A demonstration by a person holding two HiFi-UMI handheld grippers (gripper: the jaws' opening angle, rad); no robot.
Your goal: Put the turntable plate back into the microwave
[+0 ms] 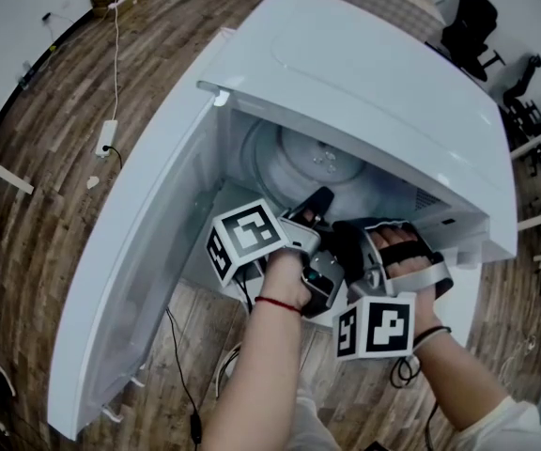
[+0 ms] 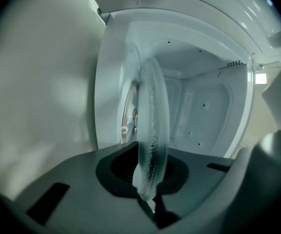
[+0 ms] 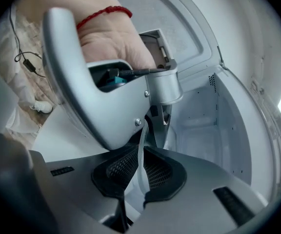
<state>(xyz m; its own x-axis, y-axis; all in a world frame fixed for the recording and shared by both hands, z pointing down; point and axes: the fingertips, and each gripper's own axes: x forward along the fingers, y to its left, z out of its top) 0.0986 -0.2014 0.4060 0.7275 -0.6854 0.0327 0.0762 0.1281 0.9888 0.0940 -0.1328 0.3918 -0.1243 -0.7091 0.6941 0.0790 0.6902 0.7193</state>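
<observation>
The clear glass turntable plate (image 1: 319, 158) lies inside the open white microwave (image 1: 364, 73). My left gripper (image 1: 319, 202) reaches in from the front and is shut on the plate's near rim. In the left gripper view the plate (image 2: 153, 130) stands edge-on between the jaws of that gripper (image 2: 150, 199). Just to the right, my right gripper (image 1: 350, 240) also holds the near rim. Seen from the right gripper, the thin glass edge (image 3: 140, 162) runs between the black pads of the right gripper (image 3: 133, 199), with the left gripper's grey body (image 3: 96, 96) close ahead.
The microwave door (image 1: 139, 252) hangs open to the left. A roller ring (image 2: 128, 121) shows on the cavity floor beside the plate. The cavity's white walls (image 2: 204, 106) surround the plate closely. Cables (image 1: 181, 365) trail on the wooden floor (image 1: 36, 111).
</observation>
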